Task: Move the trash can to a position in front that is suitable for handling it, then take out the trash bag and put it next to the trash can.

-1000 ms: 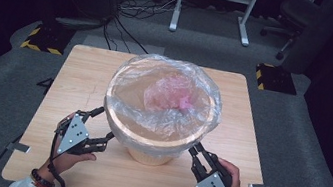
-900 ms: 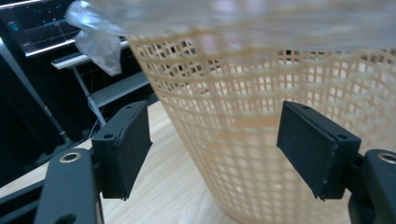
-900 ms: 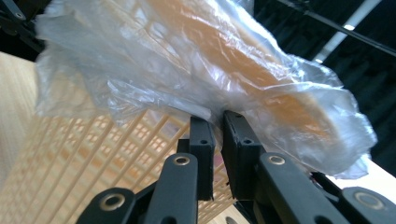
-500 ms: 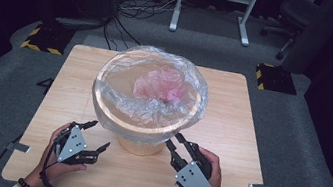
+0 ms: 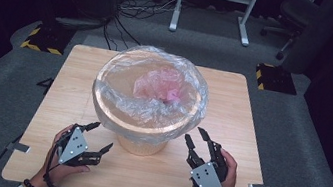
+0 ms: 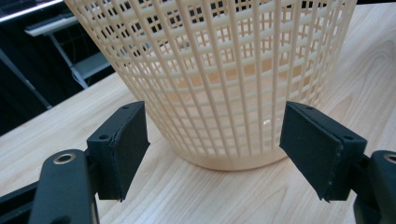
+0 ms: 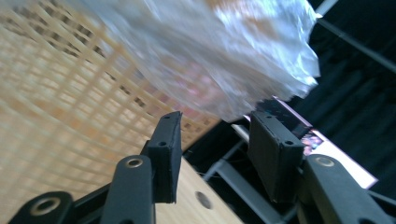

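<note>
Overall, we found the left gripper (image 5: 99, 138) held low near the table's (image 5: 248, 137) front edge, jaws spread wide and empty, aimed at the basket's (image 5: 141, 145) foot. We saw the right gripper (image 5: 196, 137) angled up just beside the basket's right side, jaws moderately apart, gripping nothing, below the overhanging clear bag (image 5: 151, 111). We counted one lattice basket, one bag lining it, two grippers, two hands. The basket stood mid-table. We read no writing or labels.
</note>
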### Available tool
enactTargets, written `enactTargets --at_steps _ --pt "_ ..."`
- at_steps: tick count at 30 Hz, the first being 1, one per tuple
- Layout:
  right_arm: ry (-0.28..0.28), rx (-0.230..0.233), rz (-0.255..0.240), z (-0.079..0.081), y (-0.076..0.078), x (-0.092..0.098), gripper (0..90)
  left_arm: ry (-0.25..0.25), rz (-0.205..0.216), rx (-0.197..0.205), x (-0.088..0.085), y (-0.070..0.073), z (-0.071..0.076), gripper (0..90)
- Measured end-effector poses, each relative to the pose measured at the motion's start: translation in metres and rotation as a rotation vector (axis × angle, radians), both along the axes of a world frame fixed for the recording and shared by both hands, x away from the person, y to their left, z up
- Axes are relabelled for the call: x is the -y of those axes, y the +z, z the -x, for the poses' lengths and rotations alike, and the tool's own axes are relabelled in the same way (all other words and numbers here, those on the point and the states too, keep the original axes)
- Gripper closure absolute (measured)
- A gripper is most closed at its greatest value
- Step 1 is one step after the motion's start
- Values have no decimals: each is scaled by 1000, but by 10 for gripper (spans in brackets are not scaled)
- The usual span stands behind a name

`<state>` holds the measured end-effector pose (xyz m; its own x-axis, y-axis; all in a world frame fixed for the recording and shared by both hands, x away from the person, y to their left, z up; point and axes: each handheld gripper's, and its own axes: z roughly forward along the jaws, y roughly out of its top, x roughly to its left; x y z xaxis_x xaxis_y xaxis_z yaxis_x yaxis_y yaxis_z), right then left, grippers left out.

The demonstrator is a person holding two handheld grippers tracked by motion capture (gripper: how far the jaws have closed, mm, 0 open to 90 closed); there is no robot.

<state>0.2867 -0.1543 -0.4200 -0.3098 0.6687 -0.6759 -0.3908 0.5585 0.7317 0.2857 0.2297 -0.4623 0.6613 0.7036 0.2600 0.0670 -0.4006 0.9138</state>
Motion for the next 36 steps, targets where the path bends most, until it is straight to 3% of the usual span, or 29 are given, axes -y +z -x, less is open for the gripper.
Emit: enactTargets --at_steps 1,3,7,15,18,20,21,23,24,30,34,36 --pt "0 0 0 0 0 0 535 -4 8 4 1 1 0 232" --pt "-68 85 42 -6 -3 -2 525 2 26 18 2 3 1 231" --pt "-111 139 50 -14 -1 -3 503 -8 56 49 4 12 2 229" --pt "-122 214 35 -16 15 -3 493 -48 129 125 6 35 12 227" --pt "-124 252 36 -15 22 -4 563 -54 137 144 5 43 16 225" --pt "-106 256 14 -12 26 -3 661 -55 155 161 5 50 18 235" --pt "-109 268 21 -11 27 -2 709 -31 160 179 5 57 20 245" --pt "-109 274 28 -9 27 -2 744 -30 162 189 5 60 21 247" --pt "-98 283 31 -5 29 -1 808 -38 171 193 5 63 22 248" --pt "-76 276 39 -2 34 -5 882 -39 164 246 4 73 28 246" --pt "-64 286 24 0 44 -7 900 -83 195 256 2 81 33 226" --pt "-68 293 22 1 46 -8 900 -87 173 264 6 85 36 216"
